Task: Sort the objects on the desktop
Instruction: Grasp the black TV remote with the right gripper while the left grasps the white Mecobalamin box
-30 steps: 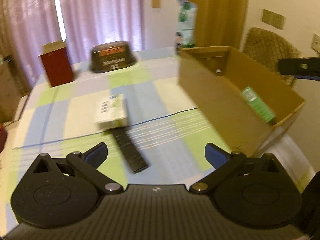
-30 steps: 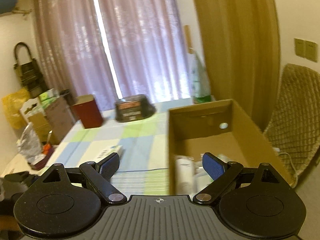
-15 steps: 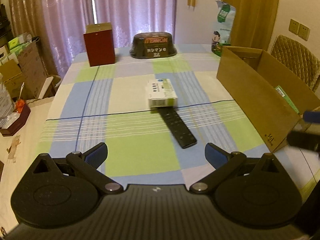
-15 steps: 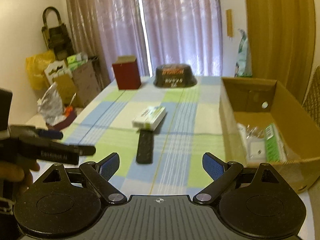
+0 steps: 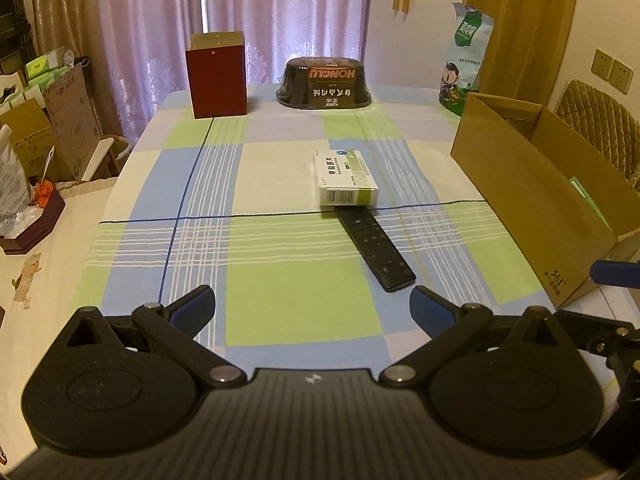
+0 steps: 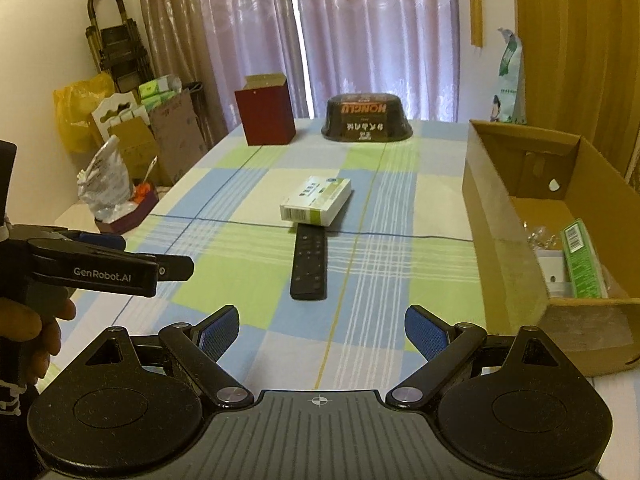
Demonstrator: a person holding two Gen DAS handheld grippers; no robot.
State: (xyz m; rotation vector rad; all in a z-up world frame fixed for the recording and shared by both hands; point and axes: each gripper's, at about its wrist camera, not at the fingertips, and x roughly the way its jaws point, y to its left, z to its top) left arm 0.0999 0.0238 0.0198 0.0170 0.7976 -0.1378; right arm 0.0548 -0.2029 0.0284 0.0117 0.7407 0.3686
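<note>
Centrally on the checked tablecloth (image 5: pixel 280 280): a white-and-green medicine box (image 5: pixel 346 178) lying flat, its near end resting over the far tip of a black remote control (image 5: pixel 376 250), the two touching. Off to the right edge of the table: an open cardboard box (image 6: pixel 504 232), holding a green packet (image 6: pixel 582 260) against its right wall, plus some clear wrapping and a pale item too small to identify. At the far end near the purple curtains (image 6: pixel 360 32): a dark red box (image 5: pixel 218 74) standing upright, a dark brown bowl-shaped package (image 5: pixel 324 84) with HONGLU lettering upside down, and a tall printed bag (image 5: pixel 466 60) by the far corner of the cardboard box. Low over the near edge of the table: left gripper (image 5: pixel 312 308), jaws spread wide, nothing between the blue pads (image 5: pixel 196 306), aimed toward the remote. Beside it on the right: right gripper (image 6: pixel 322 330), jaws likewise wide apart and holding nothing, hovering short of the near end of the remote. Visible at the left of the right wrist view: a hand (image 6: pixel 24 332) wrapped around the left gripper's handle. Beyond the table's left side: stacked cartons and bags (image 6: pixel 120 128) on the floor.
</note>
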